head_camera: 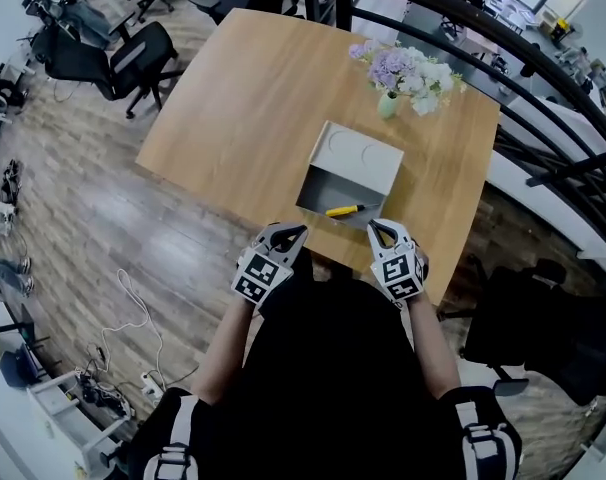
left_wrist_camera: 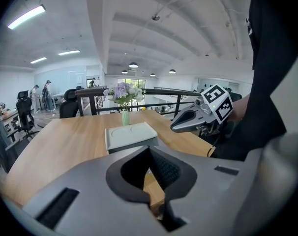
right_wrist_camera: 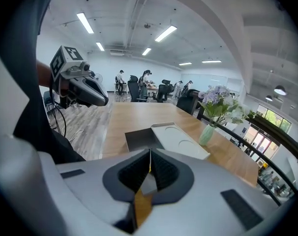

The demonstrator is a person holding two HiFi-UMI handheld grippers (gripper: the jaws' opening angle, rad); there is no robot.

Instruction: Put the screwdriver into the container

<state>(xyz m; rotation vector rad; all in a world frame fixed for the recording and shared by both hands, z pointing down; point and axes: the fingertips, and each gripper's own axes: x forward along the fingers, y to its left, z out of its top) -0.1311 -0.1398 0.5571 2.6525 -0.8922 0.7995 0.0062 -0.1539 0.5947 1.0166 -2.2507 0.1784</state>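
A yellow screwdriver (head_camera: 343, 210) lies inside the grey container (head_camera: 323, 183), which stands with its lid tipped back (head_camera: 361, 156) near the table's front edge. My left gripper (head_camera: 295, 231) hovers just short of the box's front left corner, jaws shut and empty. My right gripper (head_camera: 379, 227) is at the front right corner, also shut with nothing in it. In the left gripper view the container (left_wrist_camera: 131, 135) sits past my closed jaws (left_wrist_camera: 150, 150), with the right gripper (left_wrist_camera: 175, 128) off to the right. In the right gripper view the box's dark inside (right_wrist_camera: 141, 138) lies beyond the closed jaws (right_wrist_camera: 150, 154).
A pale green vase of flowers (head_camera: 390, 103) stands at the back right of the wooden table (head_camera: 243, 108). Black office chairs (head_camera: 123, 58) stand on the floor to the left. A black railing (head_camera: 543, 118) runs behind the table on the right.
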